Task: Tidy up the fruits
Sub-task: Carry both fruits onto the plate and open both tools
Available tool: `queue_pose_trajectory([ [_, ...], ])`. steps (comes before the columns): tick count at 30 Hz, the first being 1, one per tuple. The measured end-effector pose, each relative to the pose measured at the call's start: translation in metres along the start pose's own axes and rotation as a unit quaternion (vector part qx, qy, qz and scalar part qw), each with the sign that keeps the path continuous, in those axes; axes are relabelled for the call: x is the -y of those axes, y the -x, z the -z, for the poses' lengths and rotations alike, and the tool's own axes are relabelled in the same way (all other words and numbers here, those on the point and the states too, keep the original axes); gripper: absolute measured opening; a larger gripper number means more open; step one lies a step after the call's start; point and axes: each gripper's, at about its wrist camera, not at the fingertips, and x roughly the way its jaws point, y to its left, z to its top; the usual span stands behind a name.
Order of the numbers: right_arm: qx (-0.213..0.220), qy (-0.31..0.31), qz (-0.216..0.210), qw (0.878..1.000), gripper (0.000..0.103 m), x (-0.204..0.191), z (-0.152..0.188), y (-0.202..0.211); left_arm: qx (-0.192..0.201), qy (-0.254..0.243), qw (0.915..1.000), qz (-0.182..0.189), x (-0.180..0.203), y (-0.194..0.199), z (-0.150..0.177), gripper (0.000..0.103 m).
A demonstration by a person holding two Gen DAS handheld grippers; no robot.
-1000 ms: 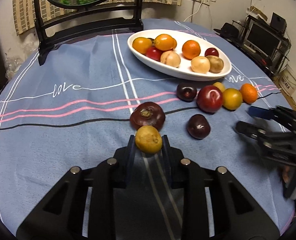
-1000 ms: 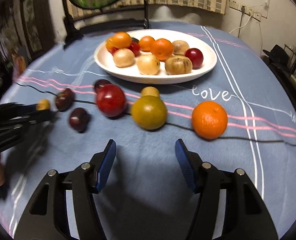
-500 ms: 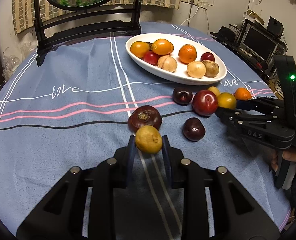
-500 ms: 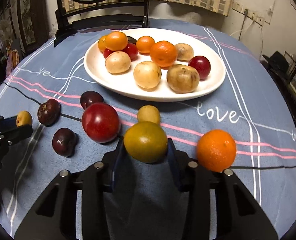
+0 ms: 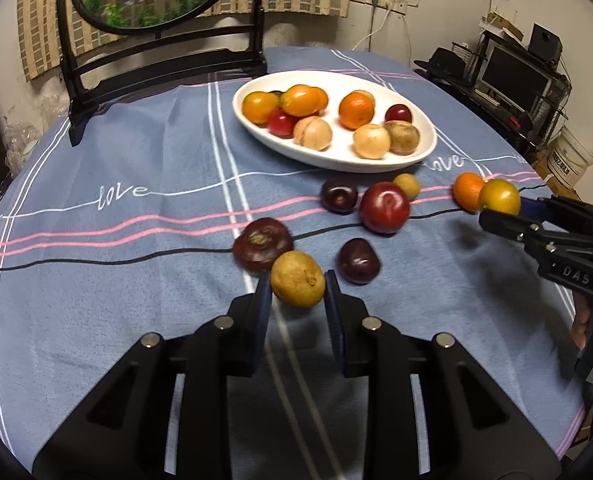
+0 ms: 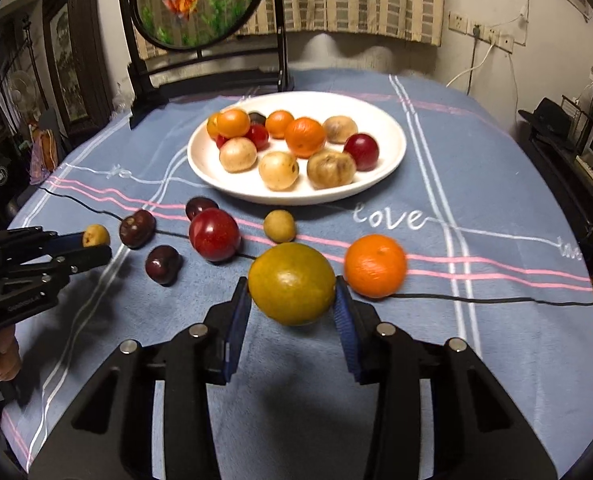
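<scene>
Both claws are loaded and the carry to the white plate (image 6: 392, 160) is in hand. The left claw (image 5: 297, 292) is clamped on a small yellow fruit (image 5: 297, 284); the right claw (image 6: 292, 298) has just closed onto a yellow-green citrus (image 6: 292, 289), both in front of the plate. Next: lift over the rim and release. The table (image 5: 136, 280) wears a blue striped cloth; a fish-painted screen (image 6: 196, 4) stands behind the plate.

Loose fruits (image 6: 214, 239) scattered on cloth before white plate (image 6: 392, 160) holding more.
</scene>
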Motion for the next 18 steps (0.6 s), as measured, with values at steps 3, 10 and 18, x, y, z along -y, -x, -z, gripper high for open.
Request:
queue_pose_trajectory([
  [3,0.015,-0.003,-0.002,1.000,0.041,0.007,-0.003,0.014,0.000,-0.012,0.9999,0.002,0.012,0.006,-0.009,0.027],
  [10,0.042,-0.012,-0.007,0.999,0.041,0.016,-0.020,0.027,0.019,-0.048,0.9987,-0.003,0.035,0.019,-0.044,0.027],
  [18,0.052,0.003,-0.009,0.999,0.042,0.011,-0.055,0.011,0.026,-0.062,0.9977,-0.009,0.048,0.005,-0.094,0.027],
])
